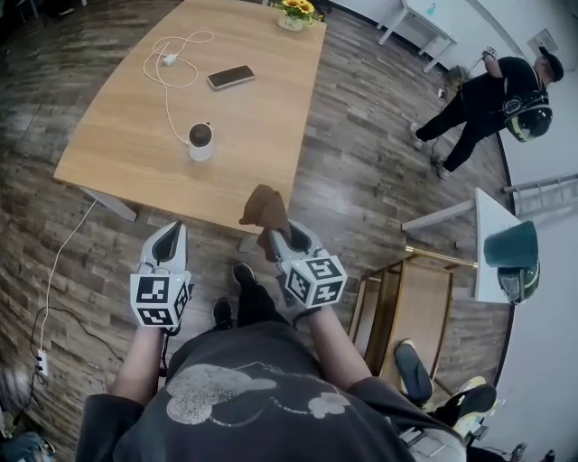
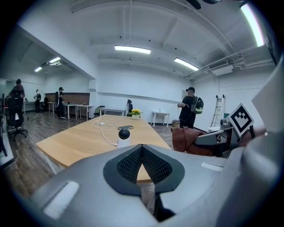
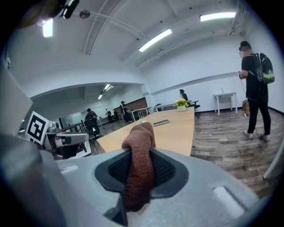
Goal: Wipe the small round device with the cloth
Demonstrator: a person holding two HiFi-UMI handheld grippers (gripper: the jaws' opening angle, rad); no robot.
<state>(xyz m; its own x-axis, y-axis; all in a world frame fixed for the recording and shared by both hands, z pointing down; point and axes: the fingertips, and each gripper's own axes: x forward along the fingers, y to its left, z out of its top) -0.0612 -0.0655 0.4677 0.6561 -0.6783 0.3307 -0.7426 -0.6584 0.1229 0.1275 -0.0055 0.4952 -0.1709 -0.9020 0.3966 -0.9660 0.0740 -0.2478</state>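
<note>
While the right tool (image 1: pixel 274 240) clamps the brown cloth (image 1: pixel 265 209), the left tool (image 1: pixel 172 233) is pressed together, empty — small round device (image 1: pixel 200 139) upright on the counter (image 1: pixel 257 117) ahead.

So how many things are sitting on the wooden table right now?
4: the small round device by the near edge, a white cable coiled at the far left, a phone beyond the device, and a flower pot at the far edge. Nothing seems hidden.
</note>
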